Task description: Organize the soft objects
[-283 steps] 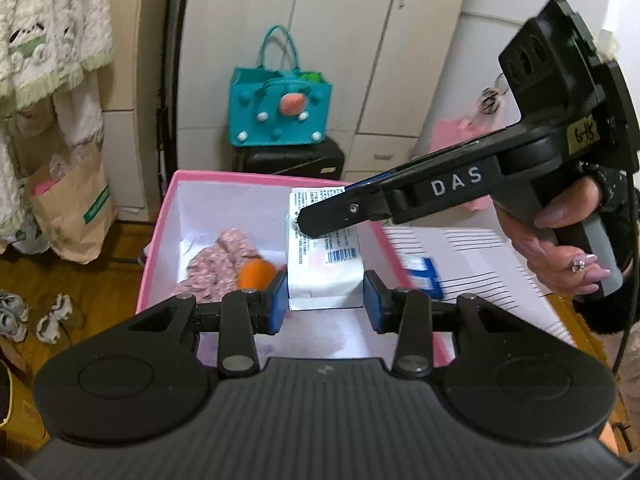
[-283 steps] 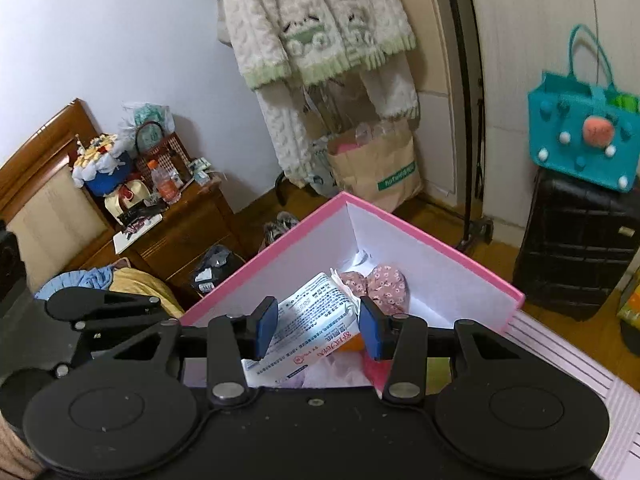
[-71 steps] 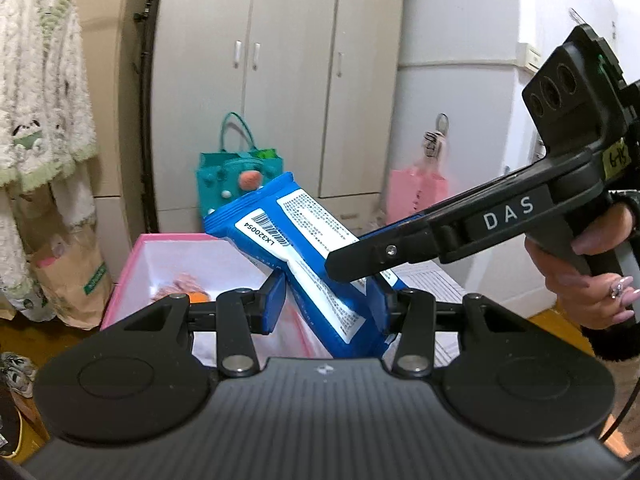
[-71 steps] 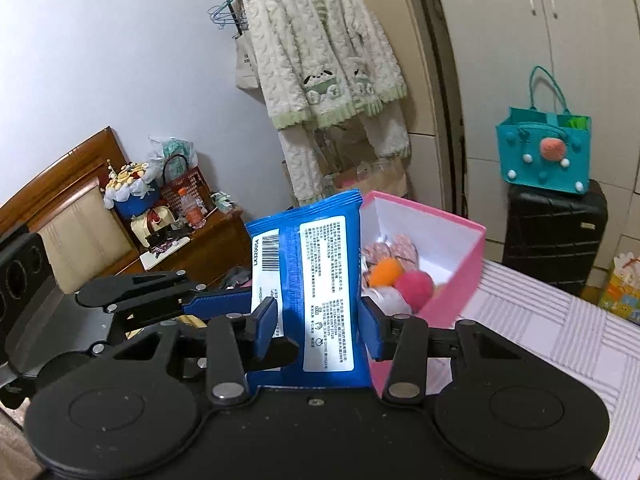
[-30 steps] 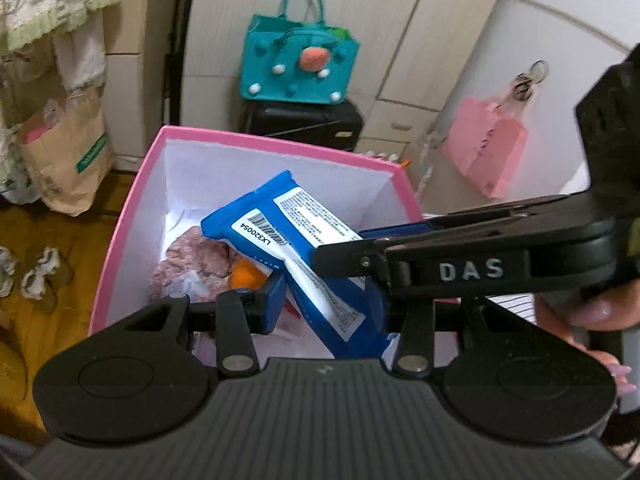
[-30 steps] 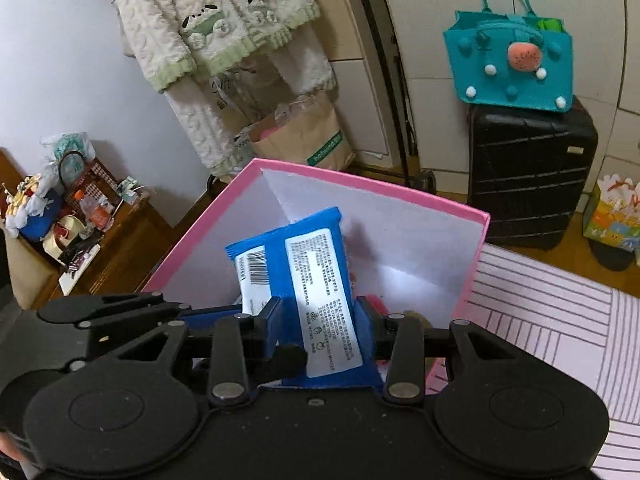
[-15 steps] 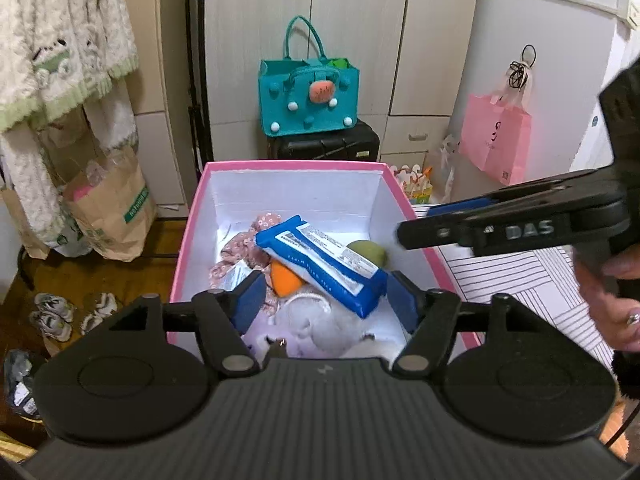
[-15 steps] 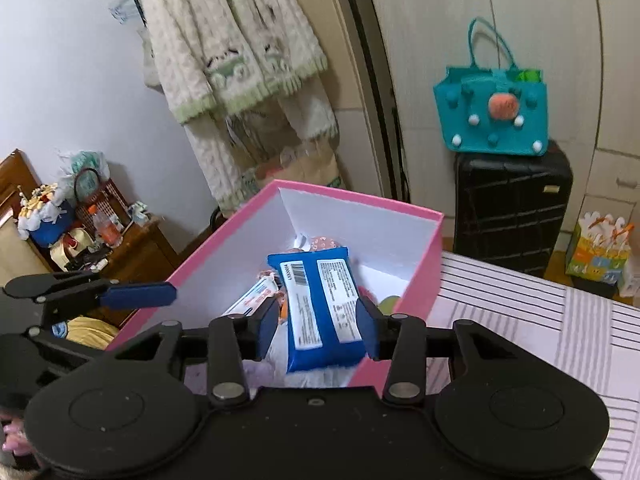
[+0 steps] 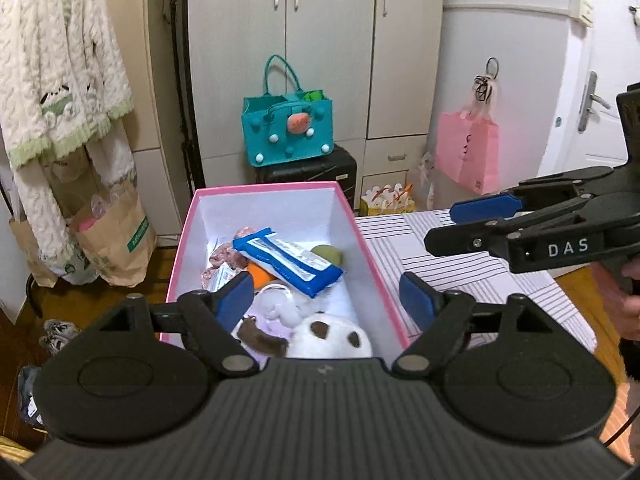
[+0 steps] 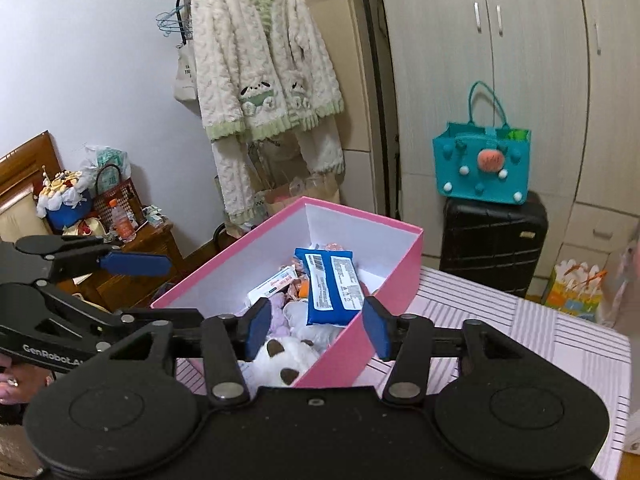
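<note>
Lying slantwise atop the soft toys inside the pink cardboard box (image 9: 372, 256), the blue plastic wipes packet (image 9: 288, 262) points its long axis from the box's far left corner toward its right wall. Both tools hang apart from it, nearer the box's near end: left gripper (image 9: 326, 302) and right gripper (image 10: 316, 328), jaws opening, nothing between them.

An open pink box (image 9: 362, 240) with white inner walls stands at the left edge of the striped table. On top of its contents a blue wet-wipe pack (image 9: 286, 261) lies flat, label side up, slanting across the middle. Under it sit an orange ball (image 9: 259, 272), a green ball (image 9: 329, 255) and a floral pink fabric piece (image 9: 225, 254); a white plush toy with brown patches (image 9: 320, 338) fills the near end.
</note>
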Available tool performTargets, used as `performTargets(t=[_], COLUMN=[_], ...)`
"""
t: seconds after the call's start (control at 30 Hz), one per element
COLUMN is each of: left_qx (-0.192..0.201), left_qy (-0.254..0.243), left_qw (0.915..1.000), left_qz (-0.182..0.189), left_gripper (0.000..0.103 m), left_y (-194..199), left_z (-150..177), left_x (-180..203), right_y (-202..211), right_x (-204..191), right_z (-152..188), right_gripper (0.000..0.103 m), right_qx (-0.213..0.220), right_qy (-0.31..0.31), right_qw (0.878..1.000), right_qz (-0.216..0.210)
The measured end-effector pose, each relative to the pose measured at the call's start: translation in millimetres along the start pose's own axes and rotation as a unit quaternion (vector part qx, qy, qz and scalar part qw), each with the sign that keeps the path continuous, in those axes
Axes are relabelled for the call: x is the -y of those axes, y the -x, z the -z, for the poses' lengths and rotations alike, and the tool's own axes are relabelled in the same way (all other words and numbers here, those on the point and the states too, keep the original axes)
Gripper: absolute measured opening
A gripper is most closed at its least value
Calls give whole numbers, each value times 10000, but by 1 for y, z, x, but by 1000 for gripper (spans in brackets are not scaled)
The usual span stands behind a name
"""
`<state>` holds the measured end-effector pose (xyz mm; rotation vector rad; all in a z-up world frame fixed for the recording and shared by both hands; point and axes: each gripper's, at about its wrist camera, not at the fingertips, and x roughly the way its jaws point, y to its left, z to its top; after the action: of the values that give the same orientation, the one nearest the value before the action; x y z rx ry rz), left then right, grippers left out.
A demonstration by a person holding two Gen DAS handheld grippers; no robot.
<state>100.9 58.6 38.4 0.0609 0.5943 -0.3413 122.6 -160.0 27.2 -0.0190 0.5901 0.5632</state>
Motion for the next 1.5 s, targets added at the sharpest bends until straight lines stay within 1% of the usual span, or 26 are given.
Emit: performTargets(t=[0.17,0.27,0.3,0.33,0.37,0.47,0.5,0.57,0.63,0.7,0.8,0.93,1.03,1.1,1.2,1.3,1.4,1.5], left_qx=[117,161,169,183,186,153,123,29,-204,-400,-234,-73,77,119,107,99,32,-32], left_qy=[-82,-83,-72,-64,-48,-73,-106,-120,-118,-168,-82,96,191,265,347,392,374,388], left_qw=[9999,9998,9998,9998,9998,9994,9990,9979,9966,9953,9953,9951,9930,9922,9929,9935,9924,9916], left_qz=[-56,-62,-40,-34,-73,-306,-414,-634,-793,-866,-934,-982,-1163,-1215,-1134,-1067,-1171,-1236], left_gripper=[95,101,103,103,103,103,103,103,103,103,103,103,103,103,103,103,103,103], left_y=[20,29,31,33,34,36,37,37,37,36,44,54,60,62,64,65,63,59], left_z=[5,8,8,8,8,9,10,12,12,13,18,25,29,33,38,43,47,50], left_x=[15,23,26,28,30,37,40,45,48,51,54,58,61,61,61,61,62,63], right_y=[29,41,44,47,50,59,61,62,65,71,82,95,103,110,113,116,117,117], right_x=[-7,-8,-8,-9,-8,-10,-11,-13,-16,-19,-23,-26,-28,-31,-35,-36,-37,-42], right_z=[10,16,17,18,20,26,27,29,34,40,48,61,72,78,81,84,88,92], right_gripper=[70,77,85,99,103,103,103,103,103,103,103,103,103,103,103,103,103,103], right_qx=[115,108,121,145,192,292,243,-15,-100,-78,85,308,408,470,314,274,261,253], right_qy=[139,114,130,152,172,172,120,99,238,291,230,-67,-275,-380,-531,-721,-809,-734], right_qw=[9997,9992,9988,9984,9978,9947,9932,9907,9882,9836,9781,9774,9781,9757,9717,9703,9701,9669], right_qz=[154,365,453,523,610,974,1128,1356,1508,1779,2065,2088,2022,2108,2279,2293,2275,2432])
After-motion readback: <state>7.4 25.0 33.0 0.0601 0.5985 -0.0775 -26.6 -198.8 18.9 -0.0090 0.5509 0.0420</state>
